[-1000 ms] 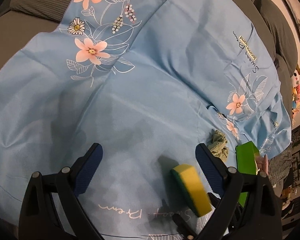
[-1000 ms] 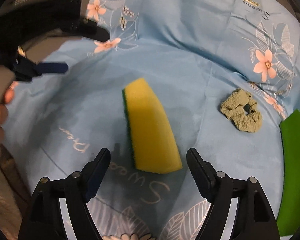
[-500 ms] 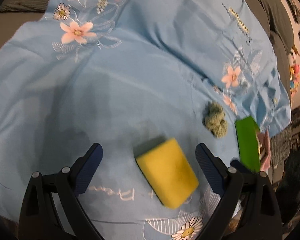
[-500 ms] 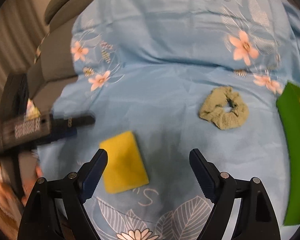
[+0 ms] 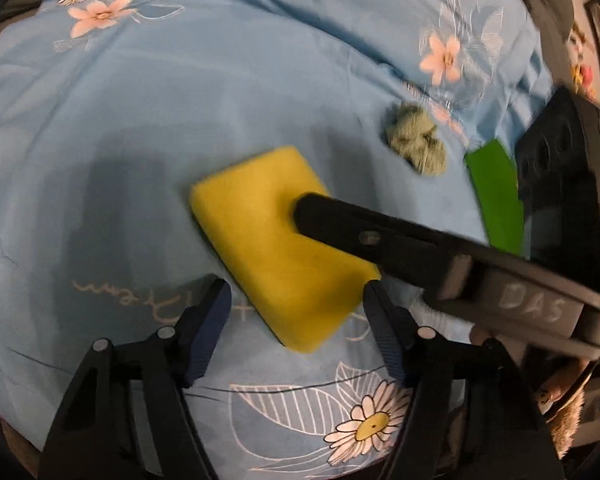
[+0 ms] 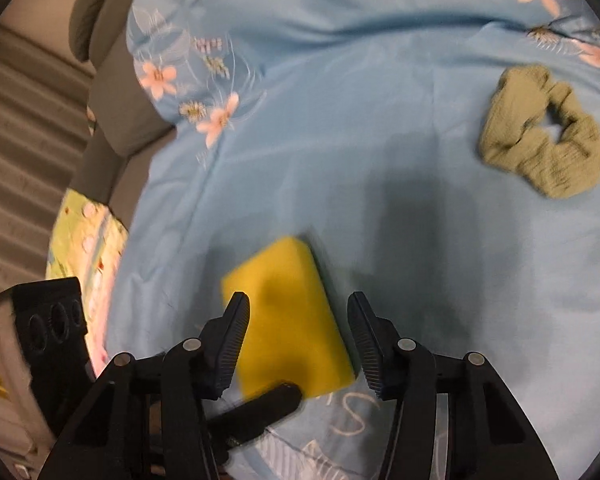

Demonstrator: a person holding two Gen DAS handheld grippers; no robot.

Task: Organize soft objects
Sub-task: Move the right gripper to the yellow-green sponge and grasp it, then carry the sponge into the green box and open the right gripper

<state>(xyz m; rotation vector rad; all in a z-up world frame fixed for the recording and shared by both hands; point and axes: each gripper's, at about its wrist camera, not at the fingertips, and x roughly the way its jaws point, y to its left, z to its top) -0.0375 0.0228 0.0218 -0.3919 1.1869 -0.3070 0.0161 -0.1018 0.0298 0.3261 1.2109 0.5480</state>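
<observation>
Yellow sponge (image 6: pixel 290 320) between both grippers' fingers (image 6: pixel 232 338) (untouched)

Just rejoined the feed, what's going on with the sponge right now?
Both handheld grippers have come in on the yellow sponge lying on the blue floral sheet. The left gripper and right gripper have just been closing around it, pads not clearly pressing yet. The green scrunchie lies untouched nearby.
</observation>
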